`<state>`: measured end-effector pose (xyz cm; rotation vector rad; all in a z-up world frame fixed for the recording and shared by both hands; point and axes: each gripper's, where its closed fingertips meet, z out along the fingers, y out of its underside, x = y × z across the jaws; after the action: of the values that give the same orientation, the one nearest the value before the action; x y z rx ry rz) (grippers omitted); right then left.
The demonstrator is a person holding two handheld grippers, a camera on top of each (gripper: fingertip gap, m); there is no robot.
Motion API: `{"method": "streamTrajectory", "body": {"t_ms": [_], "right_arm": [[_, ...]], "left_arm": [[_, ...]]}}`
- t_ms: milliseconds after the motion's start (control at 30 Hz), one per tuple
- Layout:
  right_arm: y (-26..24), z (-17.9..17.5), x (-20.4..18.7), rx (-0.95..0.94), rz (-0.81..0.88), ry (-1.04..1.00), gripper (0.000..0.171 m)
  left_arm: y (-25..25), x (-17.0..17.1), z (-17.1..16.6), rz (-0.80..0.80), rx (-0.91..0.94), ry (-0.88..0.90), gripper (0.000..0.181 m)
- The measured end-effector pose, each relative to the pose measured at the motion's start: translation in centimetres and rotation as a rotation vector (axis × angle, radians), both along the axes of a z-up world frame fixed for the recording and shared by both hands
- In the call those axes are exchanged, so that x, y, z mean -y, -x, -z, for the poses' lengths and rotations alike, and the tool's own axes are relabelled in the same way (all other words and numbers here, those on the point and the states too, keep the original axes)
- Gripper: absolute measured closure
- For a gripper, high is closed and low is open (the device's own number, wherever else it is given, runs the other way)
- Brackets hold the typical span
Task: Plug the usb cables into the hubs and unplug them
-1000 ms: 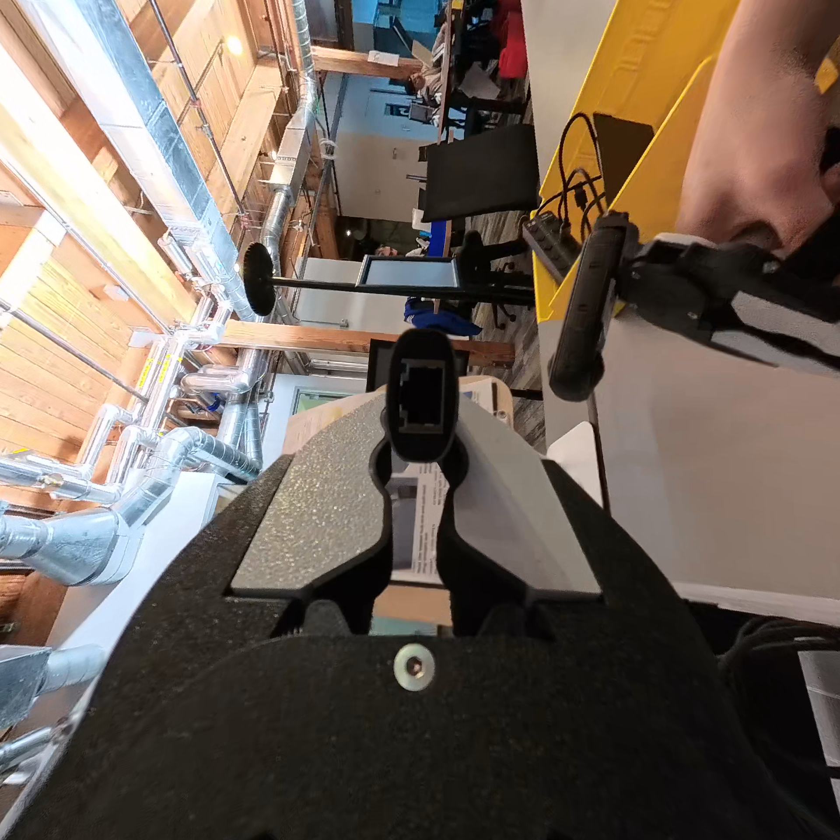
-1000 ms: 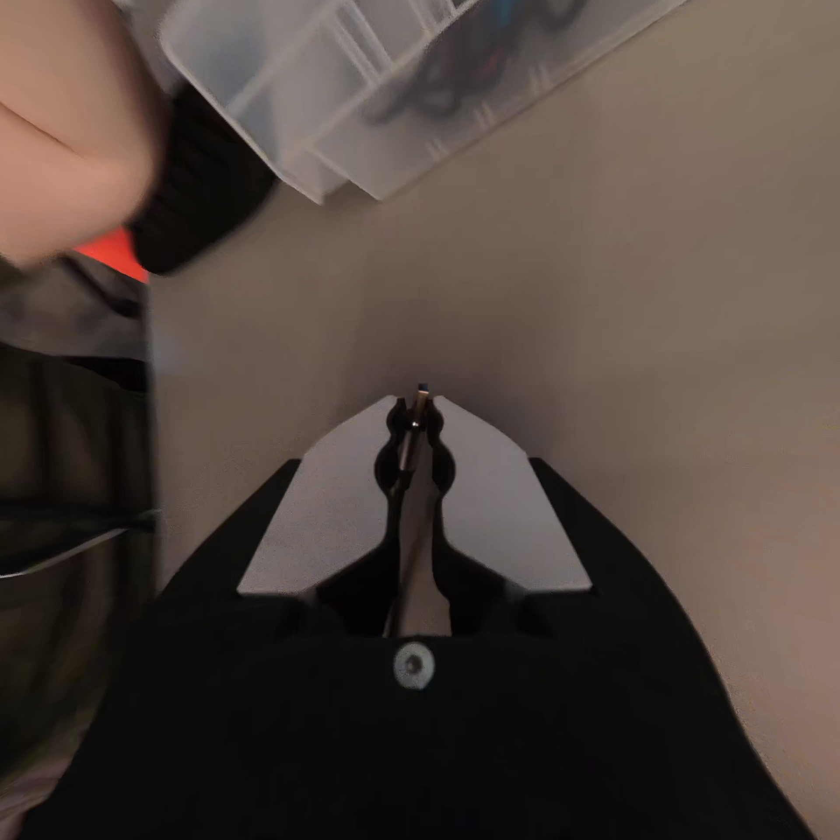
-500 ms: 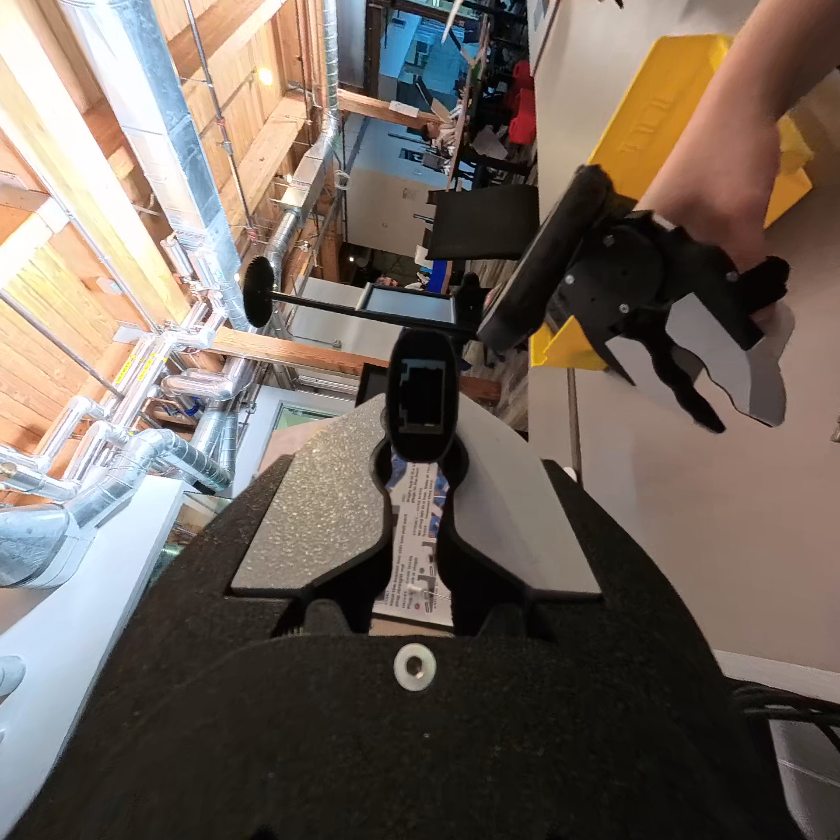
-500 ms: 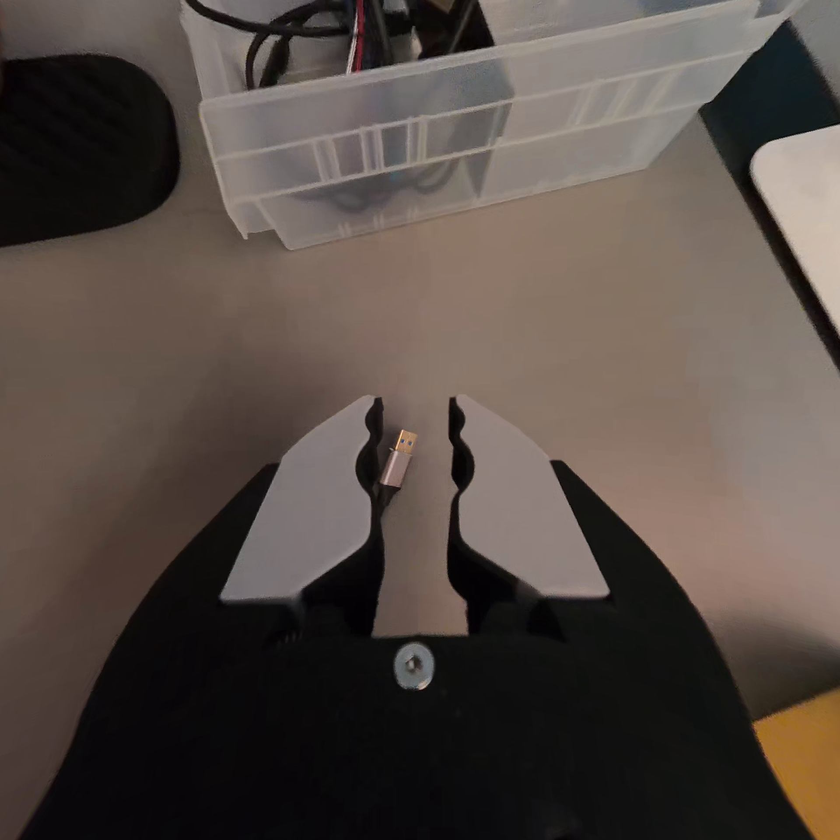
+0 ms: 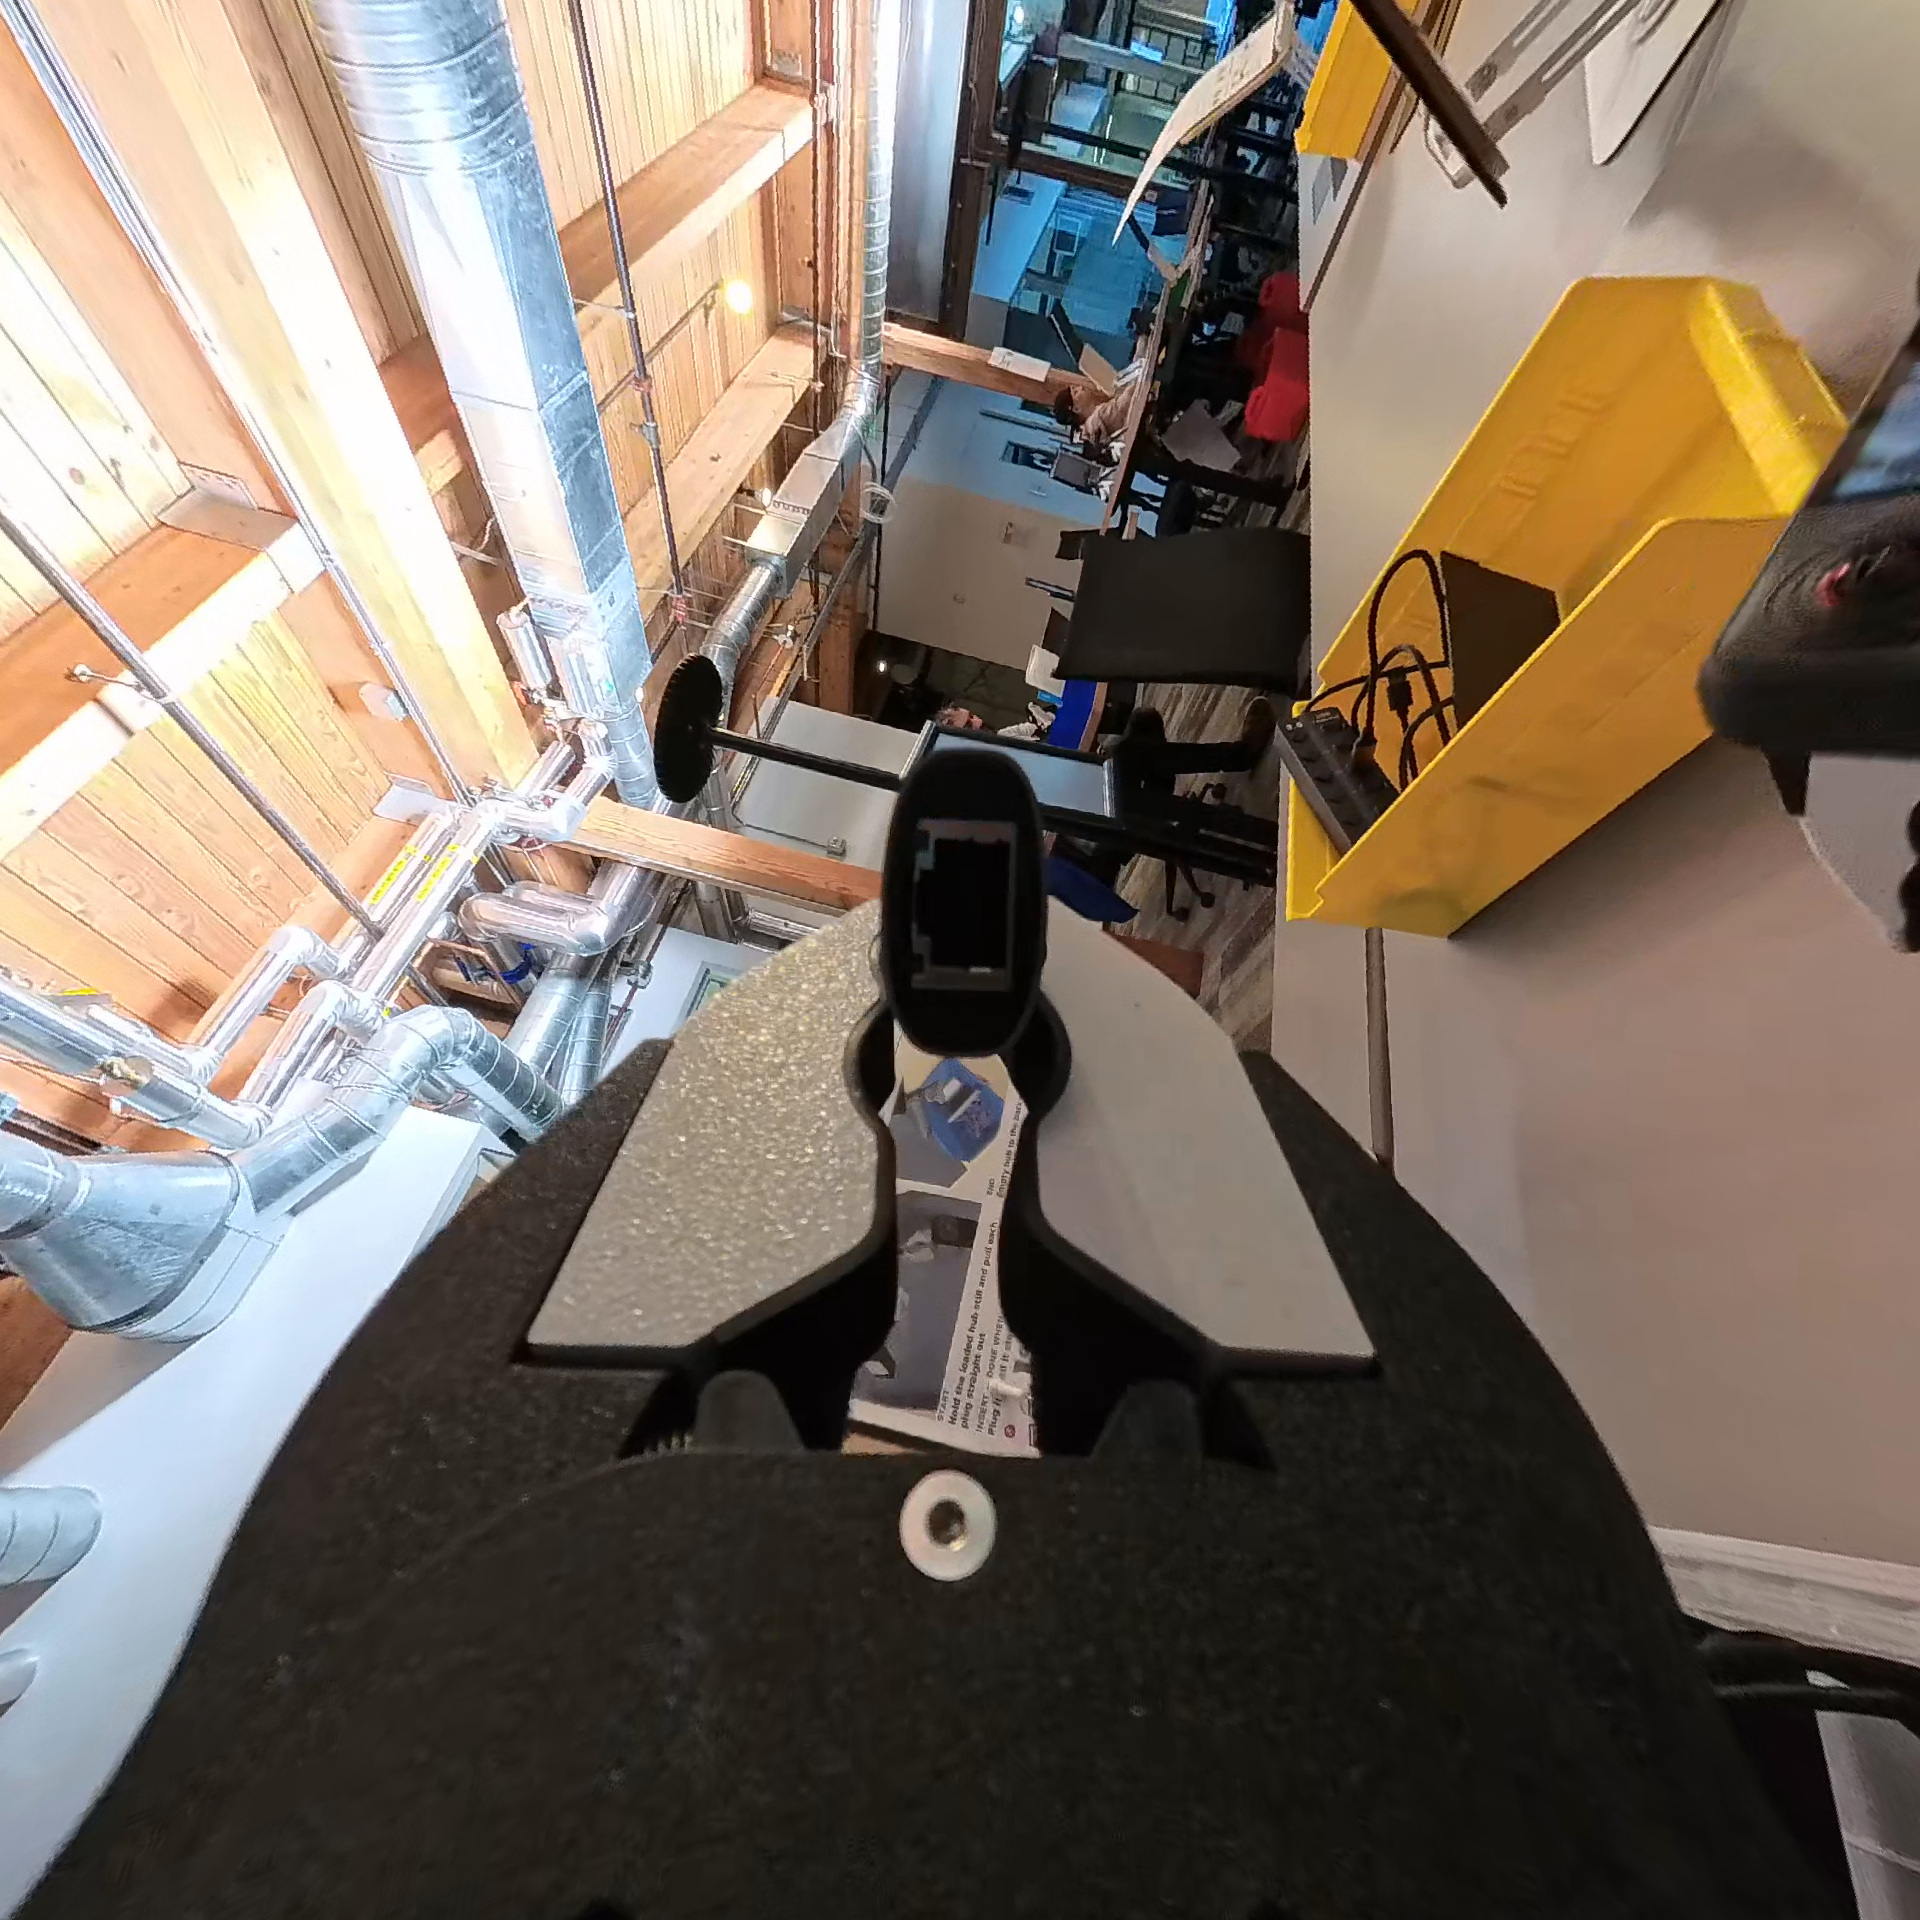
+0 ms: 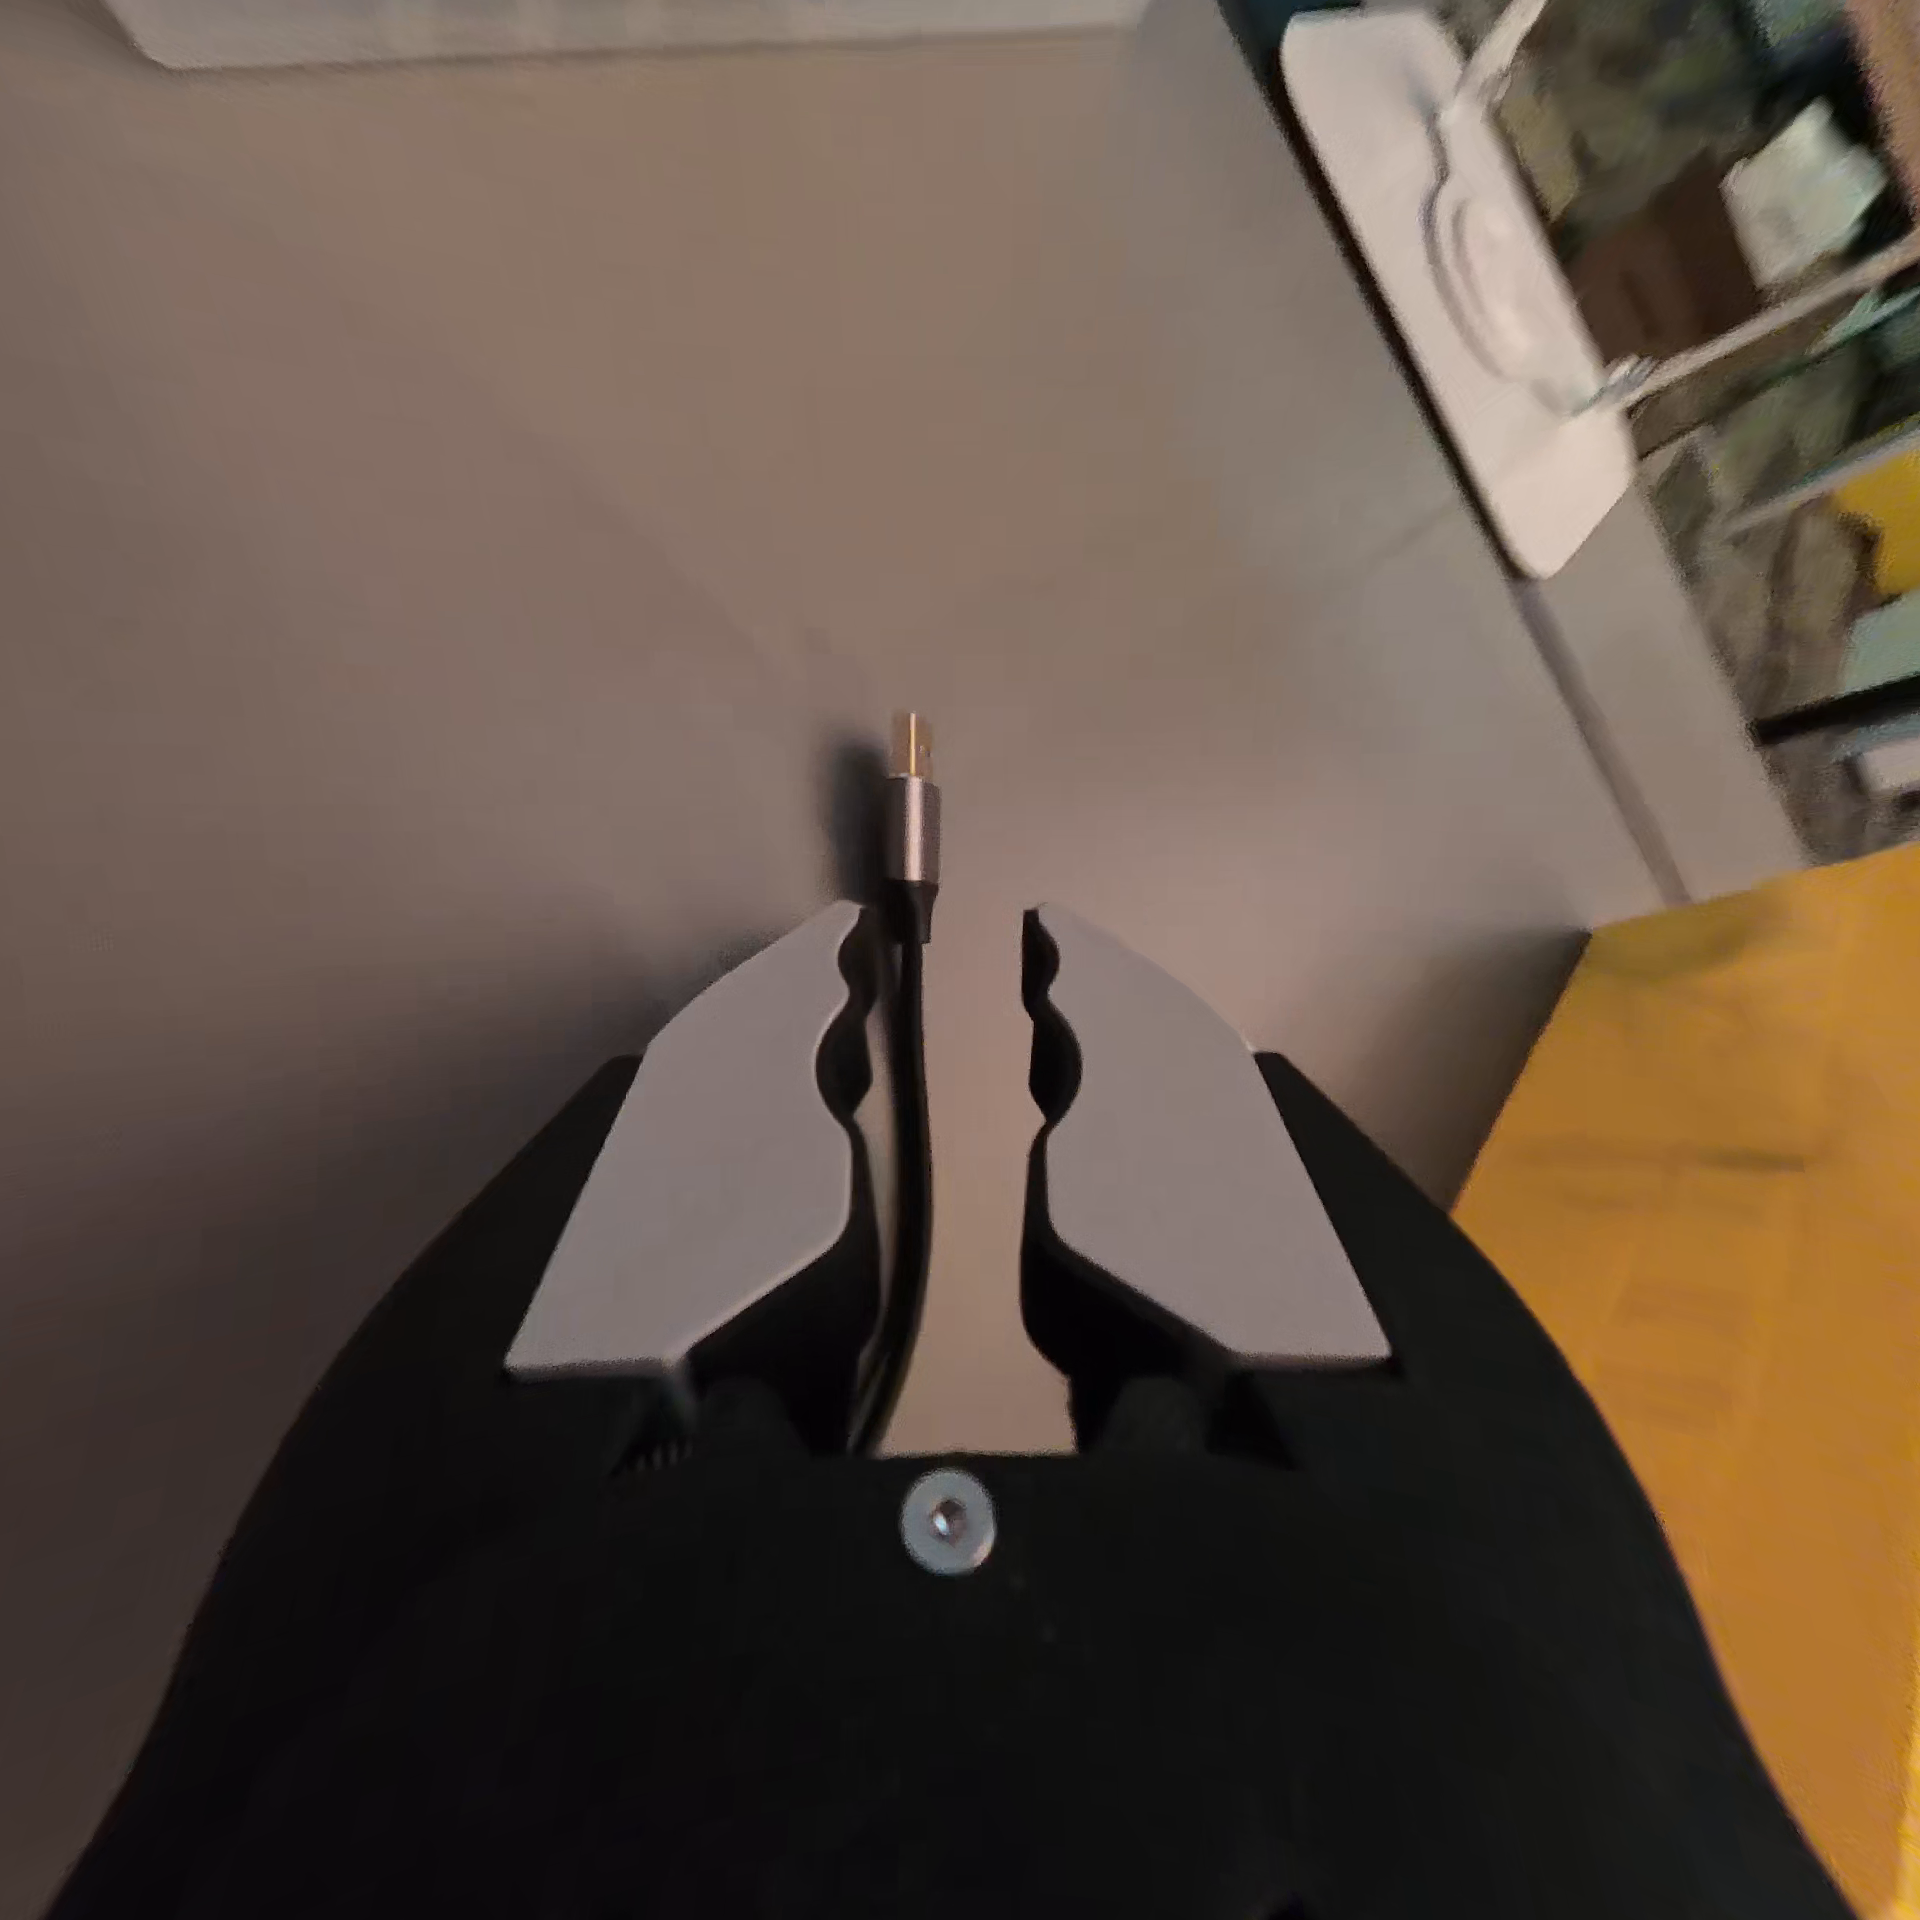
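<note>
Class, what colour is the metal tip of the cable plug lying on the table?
Gold, ahead of a grey sleeve on the plug; the right wrist view shows it best.

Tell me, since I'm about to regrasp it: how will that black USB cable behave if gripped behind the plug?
The USB cable curves loosely between the open right gripper, so it probably flops. Its metal plug looks rigid and smooth, and may slip or swing.

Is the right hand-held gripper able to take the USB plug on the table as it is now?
Probably yes. The right hand-held gripper is open, the cable runs between its fingers, and the USB plug lies just ahead on the bare table, with nothing in the way.
</note>
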<state>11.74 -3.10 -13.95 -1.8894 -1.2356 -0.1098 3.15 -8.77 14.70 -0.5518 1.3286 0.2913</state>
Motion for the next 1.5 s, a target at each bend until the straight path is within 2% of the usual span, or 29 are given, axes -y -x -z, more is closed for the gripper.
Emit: {"method": "streamTrajectory", "body": {"t_ms": [100,167,367,667,733,800,933,1133,1267,1500], "right_arm": [[-0.1,1.3,-0.4,-0.077,0.063,0.153,0.144],[-0.2,1.6,-0.8,-0.105,0.076,0.186,0.145],[0.9,1.9,-0.7,-0.116,0.007,0.190,0.159],[1.2,2.0,-1.0,-0.099,-0.003,0.217,0.162],[1.4,1.8,-0.8,-0.149,-0.023,0.247,0.162],[2.4,0.2,0.0,-0.341,-0.059,0.347,0.163],[3.2,-6.8,1.6,-0.721,-0.208,0.498,0.163],[2.5,-16.7,4.9,-1.093,-0.525,0.775,0.163],[2.2,-20.8,6.0,-1.214,-0.687,0.979,0.163],[2.6,-22.5,6.2,-1.248,-0.743,1.281,0.163]], "left_arm": [[-0.1,0.4,-0.1,0.009,-0.001,-0.009,0.164],[-0.1,0.6,-0.3,0.016,0.004,-0.012,0.164],[0.2,0.7,-0.7,0.021,0.019,-0.014,0.164],[0.4,0.1,-0.4,0.001,0.012,-0.010,0.164],[0.3,-0.1,-0.2,-0.001,0.007,-0.005,0.164],[0.2,-0.4,0.1,-0.001,0.001,0.005,0.164],[-0.2,-1.3,0.8,0.002,-0.002,0.022,0.164],[-1.6,-3.4,3.2,0.006,-0.033,0.050,0.164],[-2.0,-4.6,4.1,-0.004,-0.033,0.045,0.164],[-1.9,-5.0,4.9,0.011,-0.055,0.026,0.164]]}}
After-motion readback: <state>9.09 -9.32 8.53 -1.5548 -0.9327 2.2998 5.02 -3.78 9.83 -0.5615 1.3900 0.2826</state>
